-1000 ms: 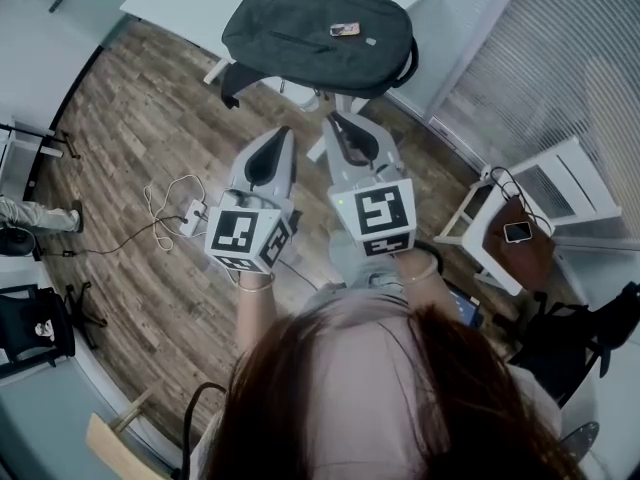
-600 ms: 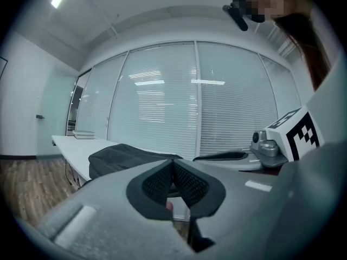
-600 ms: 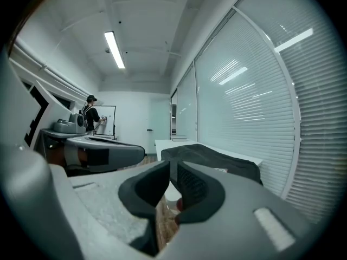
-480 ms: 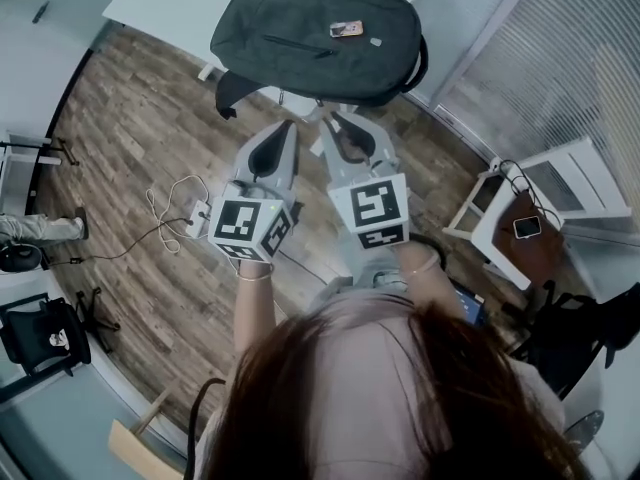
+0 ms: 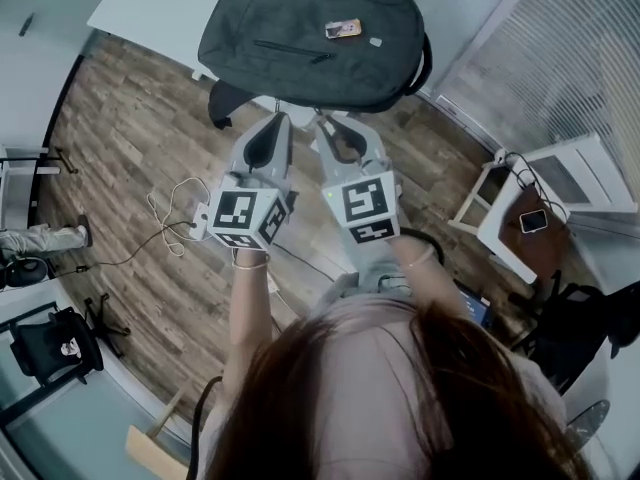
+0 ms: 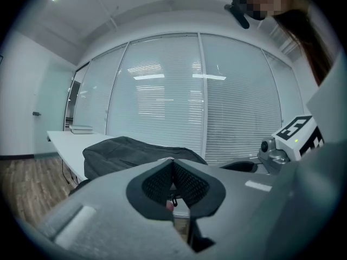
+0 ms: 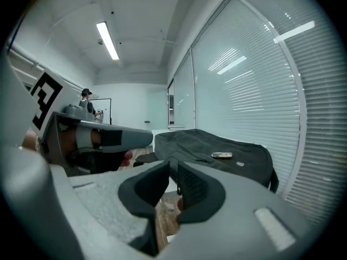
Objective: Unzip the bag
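The left gripper (image 6: pixel 172 161) has its jaws closed on nothing. The right gripper (image 7: pixel 173 167) has its jaws a slit apart, also empty. Both point at the bag (image 5: pixel 300 28) and stop short of its near edge. The bag lies flat on the desk (image 5: pixel 150 8) at the top of the head view, and its pocket zip (image 5: pixel 290 50) looks shut. Unzipping seems not yet begun; finding and gripping a puller is still to do.

table (image 5: pixel 150 8): white | floor (image 5: pixel 120 138): wood planks | power strip (image 5: pixel 197 215): white, on floor | phone (image 5: pixel 533 220): far right
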Demonstrator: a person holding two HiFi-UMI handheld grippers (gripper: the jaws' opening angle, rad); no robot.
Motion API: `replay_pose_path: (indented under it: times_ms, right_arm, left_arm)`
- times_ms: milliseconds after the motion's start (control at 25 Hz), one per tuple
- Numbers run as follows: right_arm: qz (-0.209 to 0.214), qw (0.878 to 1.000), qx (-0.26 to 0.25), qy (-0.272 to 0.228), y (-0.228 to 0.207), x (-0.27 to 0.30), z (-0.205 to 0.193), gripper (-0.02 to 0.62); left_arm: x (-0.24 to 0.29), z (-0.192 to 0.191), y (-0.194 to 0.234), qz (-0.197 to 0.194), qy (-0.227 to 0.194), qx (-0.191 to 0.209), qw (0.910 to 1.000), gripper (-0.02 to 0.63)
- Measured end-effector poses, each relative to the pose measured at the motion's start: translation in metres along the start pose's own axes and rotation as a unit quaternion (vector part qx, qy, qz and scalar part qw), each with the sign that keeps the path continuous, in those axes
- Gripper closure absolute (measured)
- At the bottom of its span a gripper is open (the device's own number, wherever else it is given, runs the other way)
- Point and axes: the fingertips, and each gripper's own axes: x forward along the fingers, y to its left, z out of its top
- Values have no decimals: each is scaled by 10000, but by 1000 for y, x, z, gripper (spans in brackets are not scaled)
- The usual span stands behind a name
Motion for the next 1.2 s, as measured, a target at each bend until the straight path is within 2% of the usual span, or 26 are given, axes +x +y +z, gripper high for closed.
replay_pose_path:
  times_ms: [240,760,1000,1200]
  right_arm:
    - [-52,9998,17,188,-2,21,-24,538]
    - [-313,9962,665,461,-12,55,-65,535]
    - [-276,9931,1052,427,-14,64,-75,526]
    - [-285,9899,1352,326,-14,63,-79,526]
  left_arm:
    - [23,-18,15,-52,183,-84,9998,603]
    - [71,-48,36,-83,521,-308,9981,604]
    - [87,-67,43,-133,924,-551,9941,603]
    - [87,-75,45,-195,1072,-795,9909,603]
